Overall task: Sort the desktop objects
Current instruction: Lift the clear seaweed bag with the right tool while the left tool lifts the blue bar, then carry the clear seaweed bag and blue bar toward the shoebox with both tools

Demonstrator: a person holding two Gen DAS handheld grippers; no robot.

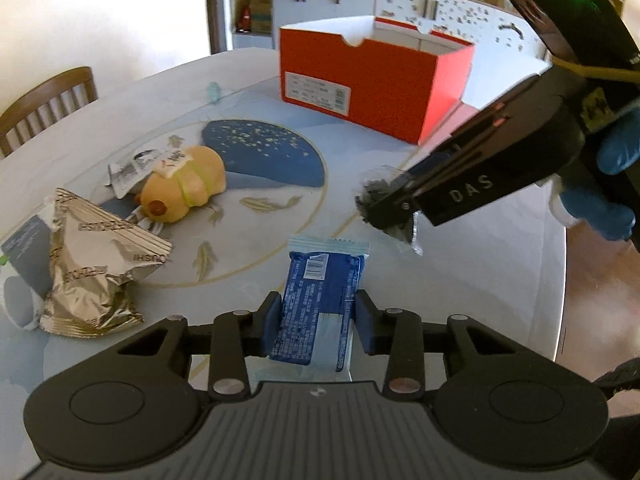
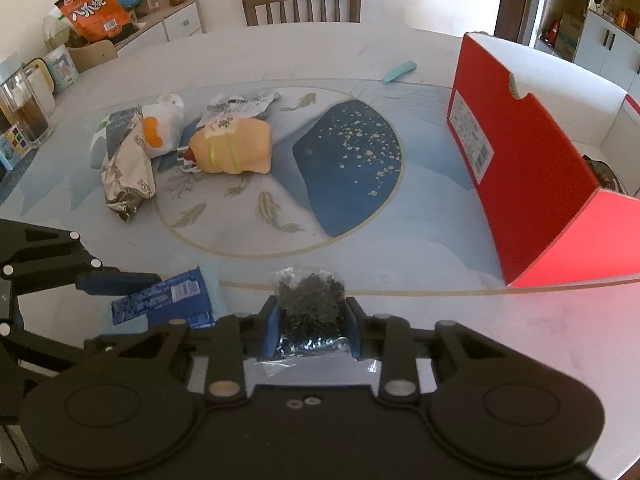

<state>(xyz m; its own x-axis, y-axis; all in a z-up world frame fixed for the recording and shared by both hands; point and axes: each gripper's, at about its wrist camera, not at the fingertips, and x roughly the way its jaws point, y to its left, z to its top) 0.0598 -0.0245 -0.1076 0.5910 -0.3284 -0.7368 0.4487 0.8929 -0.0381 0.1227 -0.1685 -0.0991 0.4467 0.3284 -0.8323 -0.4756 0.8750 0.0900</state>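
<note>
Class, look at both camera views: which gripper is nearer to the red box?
Right. The right gripper, shut on a clear bag of dark bits, sits closer to the red box; the left gripper, clamping the blue packet, is on its far side.

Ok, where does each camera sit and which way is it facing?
Left wrist: on the left gripper, looking down across the table at the red box; its fingers clamp a blue packet.
Right wrist: on the right gripper, facing a chair; fingers clamp a dark bag.
Shared: box, packet, plush toy.
</note>
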